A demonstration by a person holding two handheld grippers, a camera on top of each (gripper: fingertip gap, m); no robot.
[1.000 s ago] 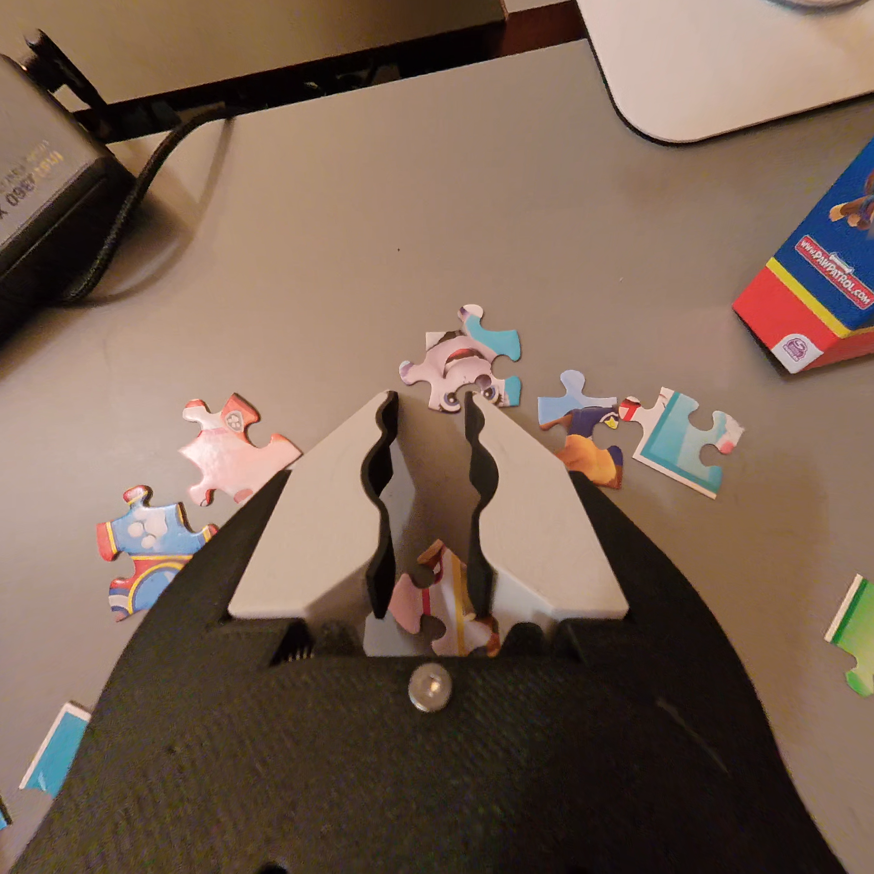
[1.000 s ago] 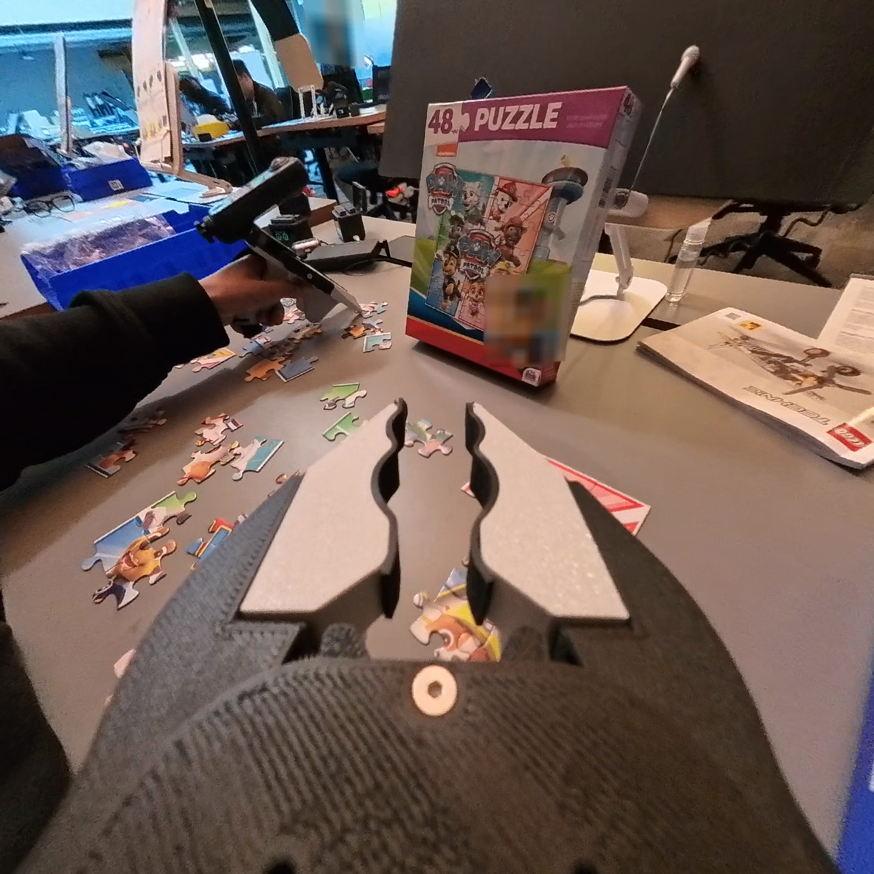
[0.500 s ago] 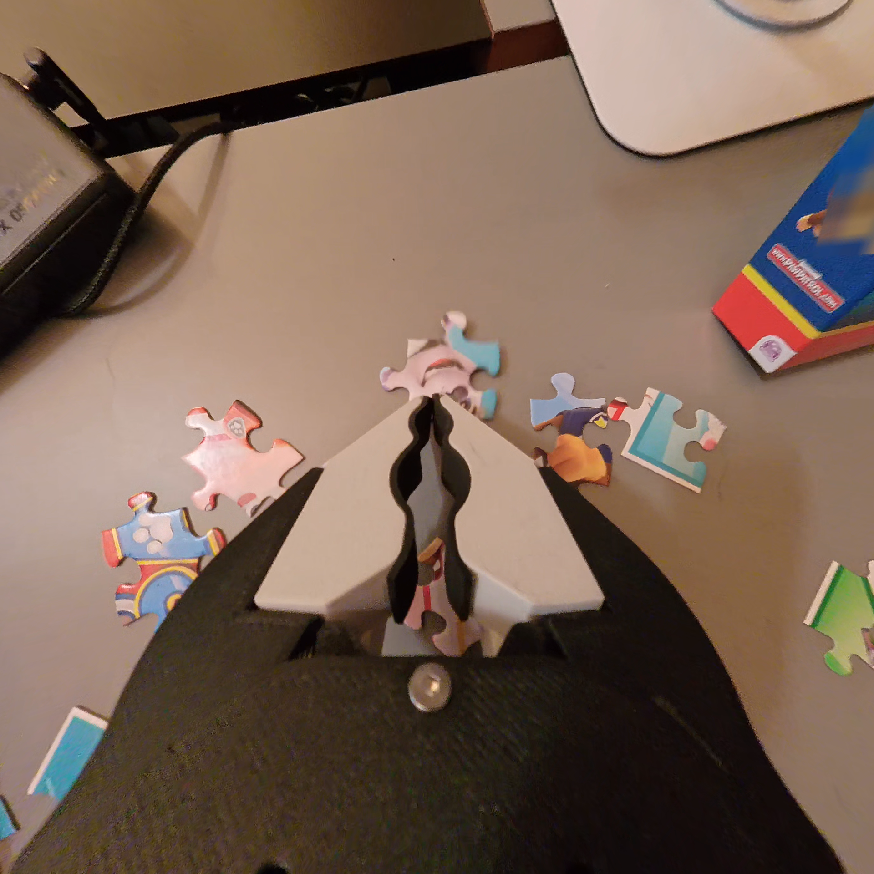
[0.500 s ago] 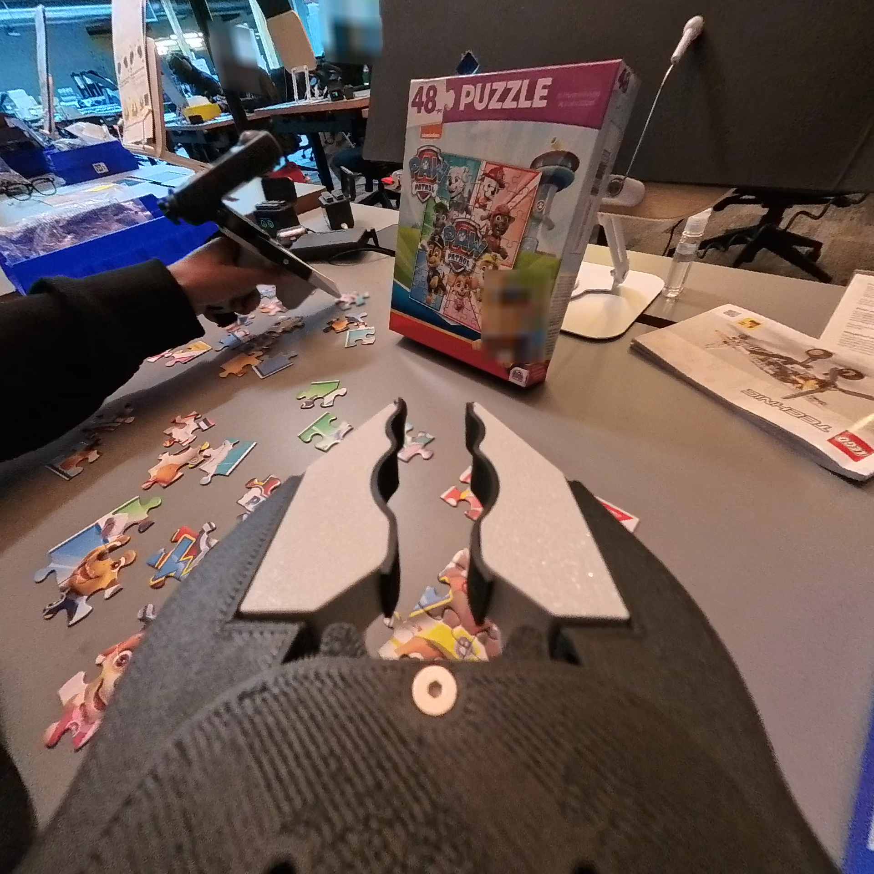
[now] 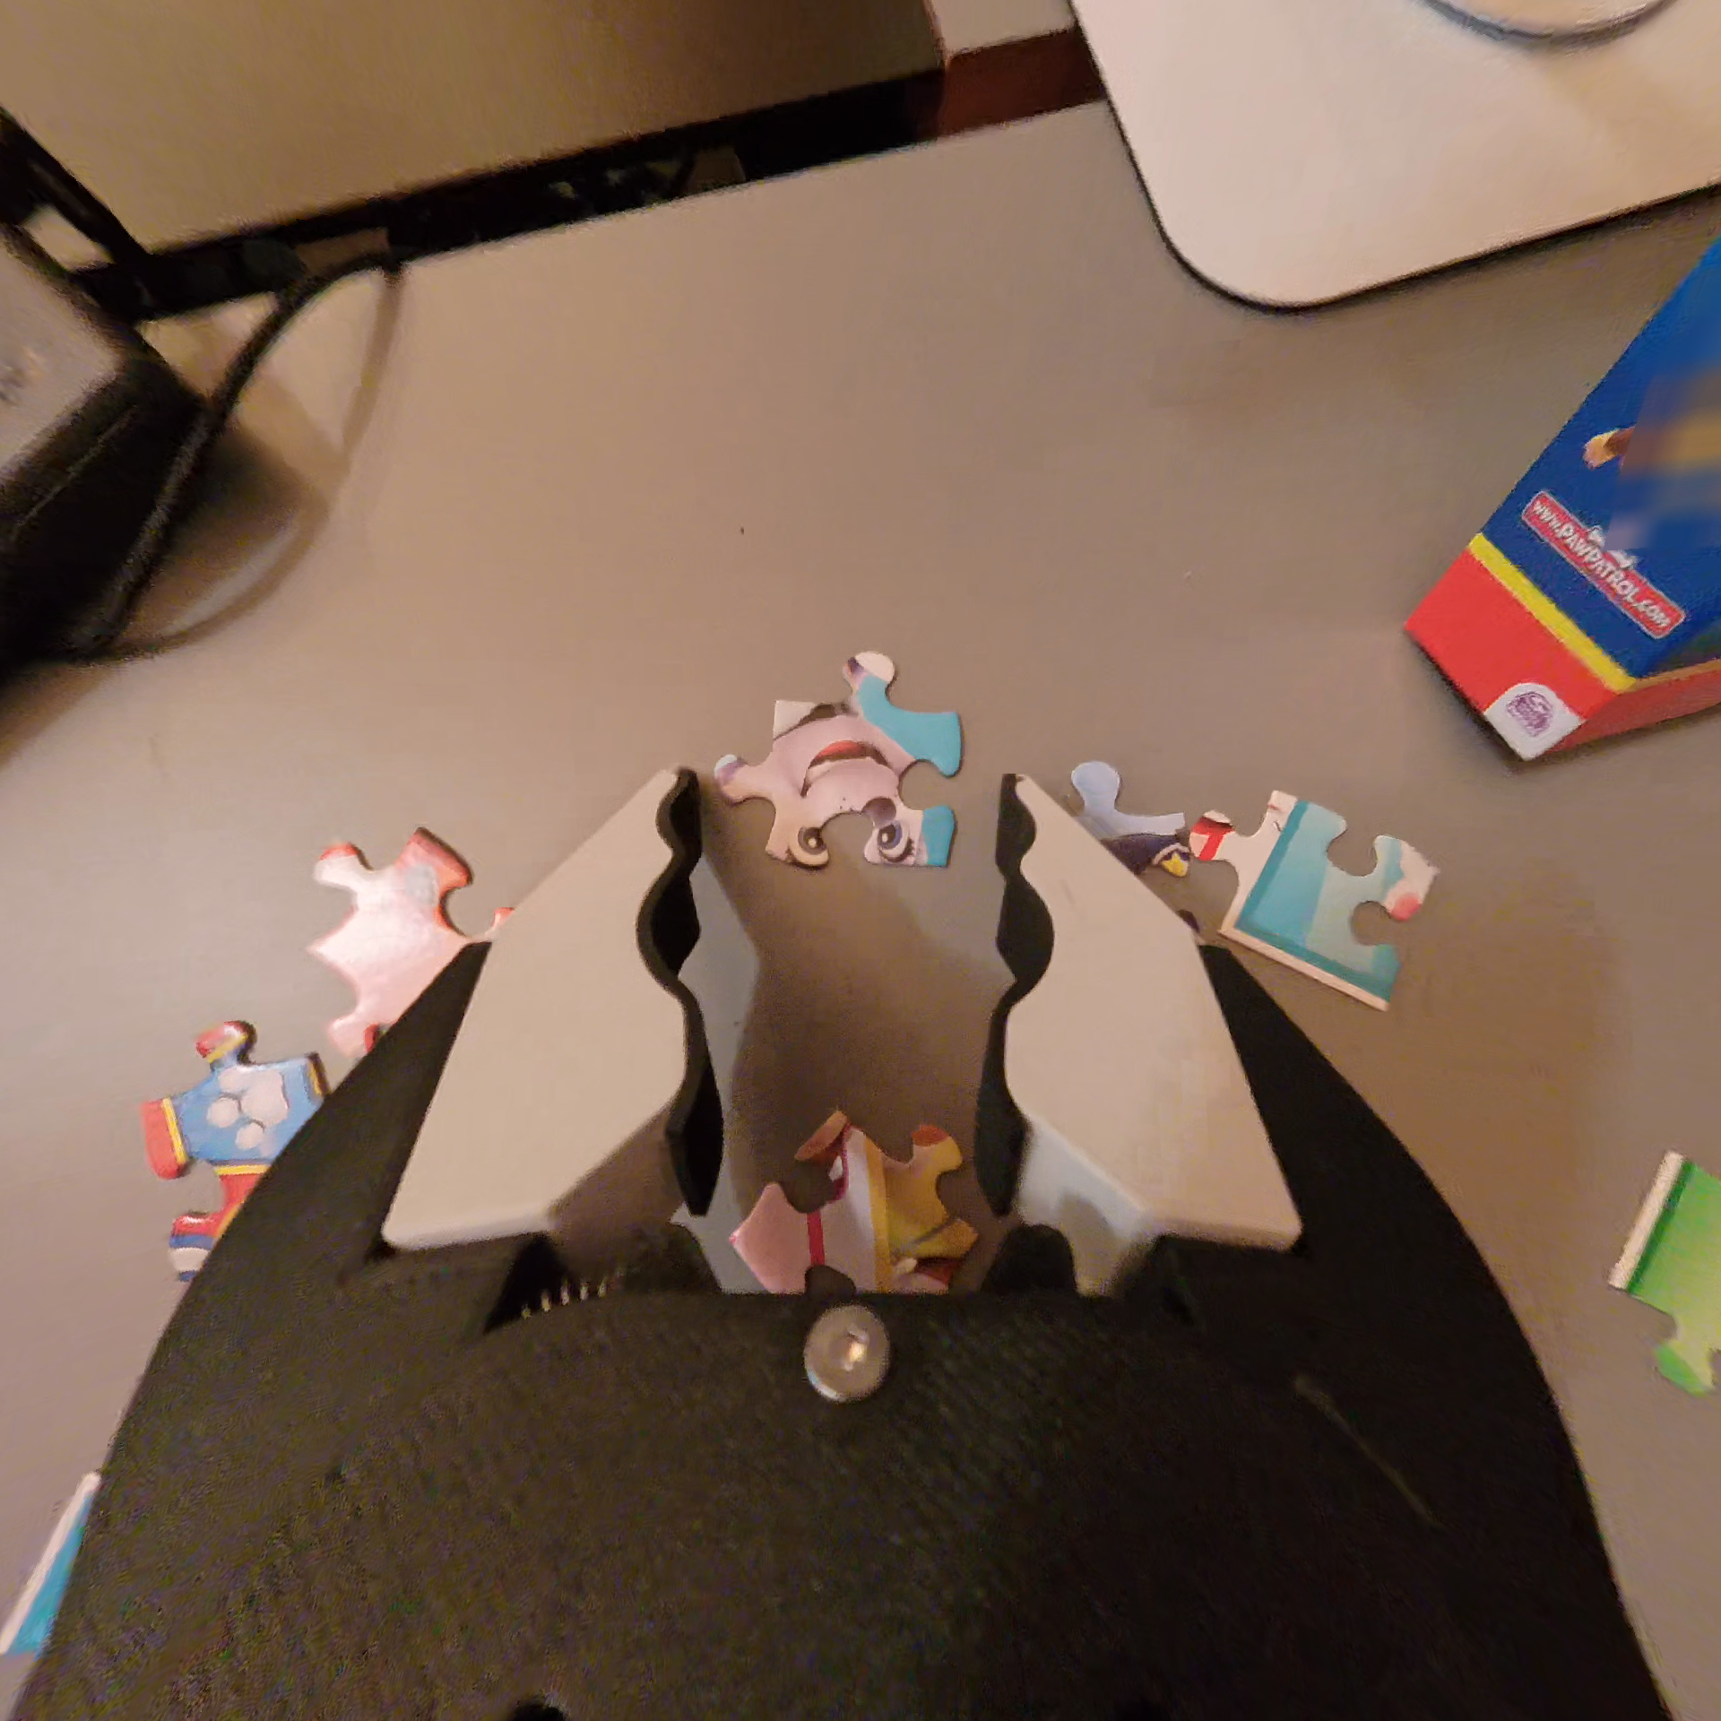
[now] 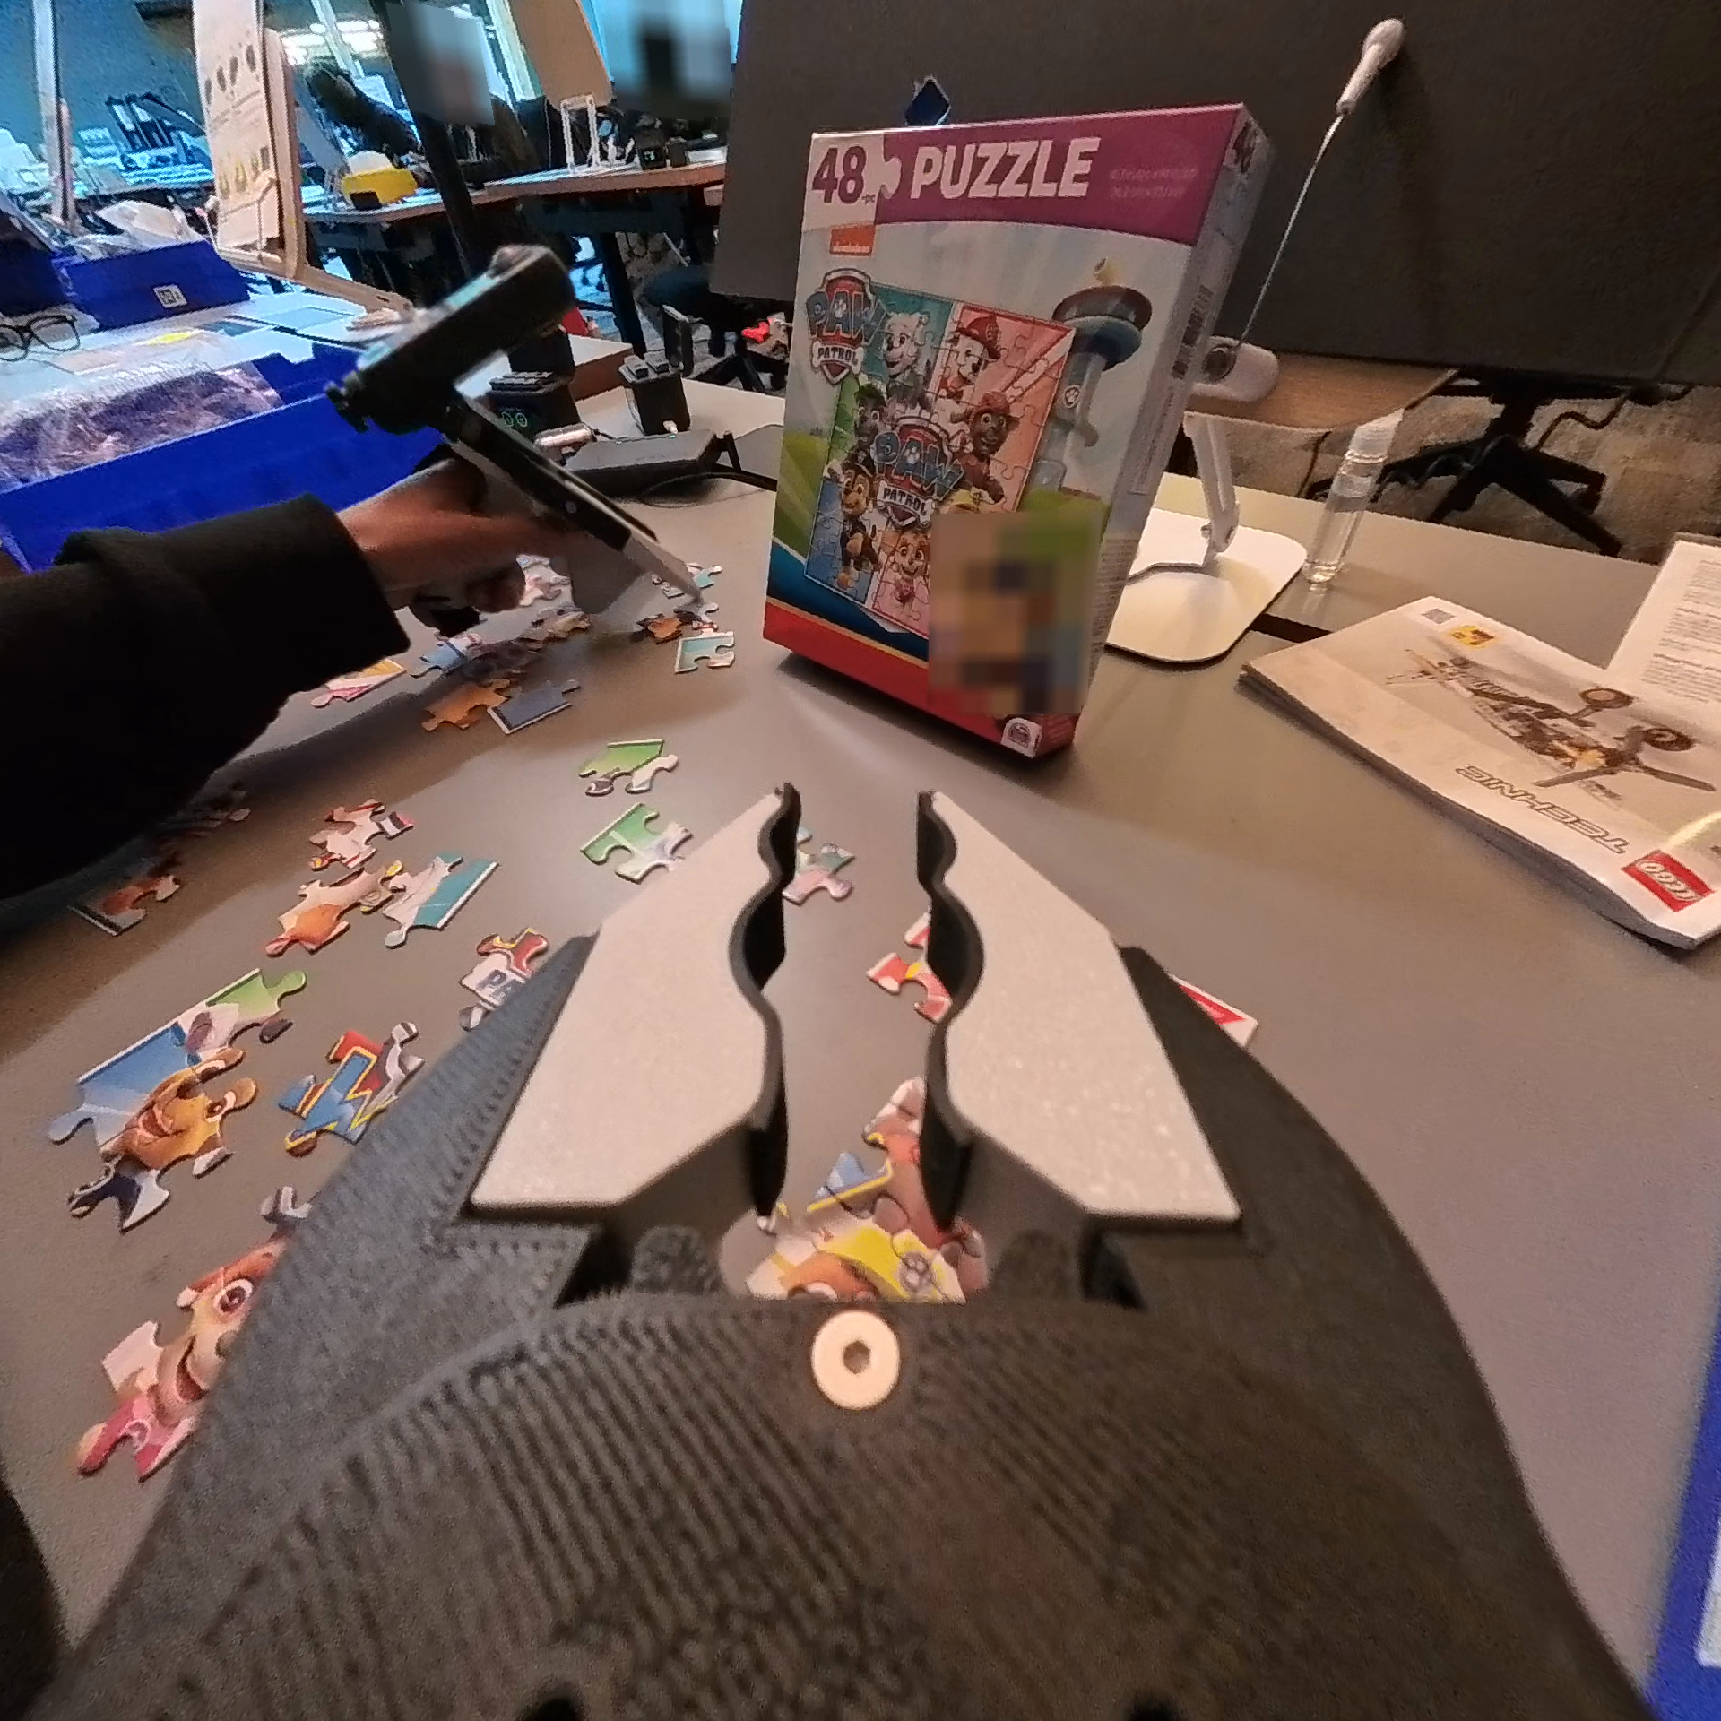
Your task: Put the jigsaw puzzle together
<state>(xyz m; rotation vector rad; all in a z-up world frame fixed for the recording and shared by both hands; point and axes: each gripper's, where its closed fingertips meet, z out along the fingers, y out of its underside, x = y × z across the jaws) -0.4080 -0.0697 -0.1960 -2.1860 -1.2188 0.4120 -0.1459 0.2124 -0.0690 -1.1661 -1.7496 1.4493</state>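
Hovering: left gripper (image 5: 843, 792) wide, empty, over pale piece (image 5: 843, 778) | right gripper (image 6: 855, 808) narrow, empty | pieces (image 6: 372, 894) scattered, unjoined

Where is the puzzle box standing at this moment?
In the right wrist view the puzzle box stands upright on the grey table, ahead of the right gripper, beside a booklet.

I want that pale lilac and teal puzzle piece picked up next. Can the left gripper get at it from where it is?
Probably yes: the left gripper is open, with the lilac and teal piece lying flat just beyond its fingertips and nothing between.
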